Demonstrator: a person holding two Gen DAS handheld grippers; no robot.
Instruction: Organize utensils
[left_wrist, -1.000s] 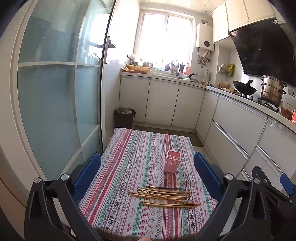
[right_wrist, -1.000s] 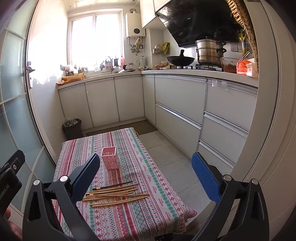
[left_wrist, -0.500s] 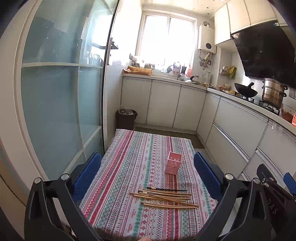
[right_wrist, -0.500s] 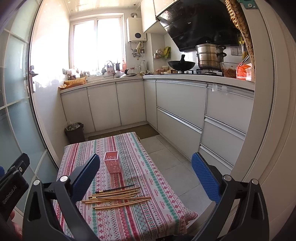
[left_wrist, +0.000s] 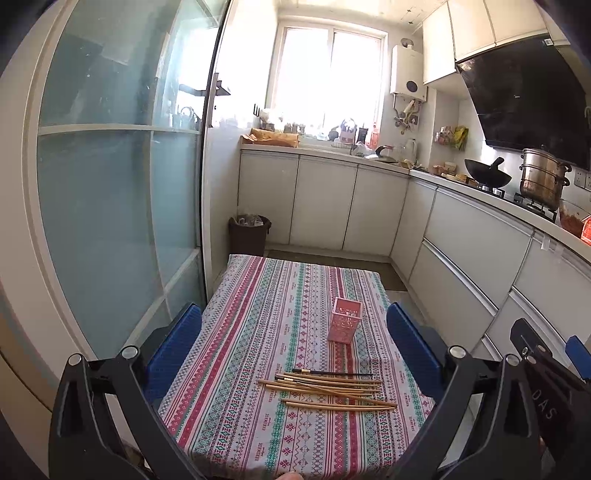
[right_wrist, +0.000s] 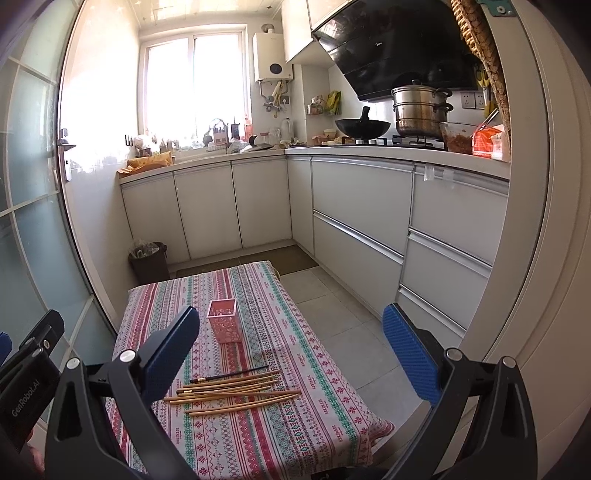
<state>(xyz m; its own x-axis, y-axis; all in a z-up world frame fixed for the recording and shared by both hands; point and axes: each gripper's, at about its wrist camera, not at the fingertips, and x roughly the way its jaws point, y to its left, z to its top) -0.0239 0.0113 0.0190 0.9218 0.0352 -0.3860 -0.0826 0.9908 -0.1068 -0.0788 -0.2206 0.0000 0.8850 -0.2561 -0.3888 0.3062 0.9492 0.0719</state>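
Note:
Several wooden chopsticks (left_wrist: 332, 391) lie in a loose row near the front of a table with a striped patterned cloth (left_wrist: 258, 332); one thin black stick (left_wrist: 332, 372) lies at their far side. A pink perforated holder (left_wrist: 344, 319) stands upright behind them. My left gripper (left_wrist: 293, 354) is open and empty, high above the table's near part. In the right wrist view the chopsticks (right_wrist: 232, 393) and the holder (right_wrist: 221, 321) lie below and left. My right gripper (right_wrist: 291, 354) is open and empty, above the table's right edge.
White kitchen cabinets (left_wrist: 325, 203) run along the back and right. A dark bin (left_wrist: 249, 234) stands behind the table. A frosted glass door (left_wrist: 110, 203) is on the left. A wok (right_wrist: 362, 127) and a steel pot (right_wrist: 421, 109) sit on the stove. Tiled floor (right_wrist: 332, 306) lies right of the table.
Both grippers have risen and tilted a little; the table and chopsticks sit lower in both views. Nothing on the table has moved.

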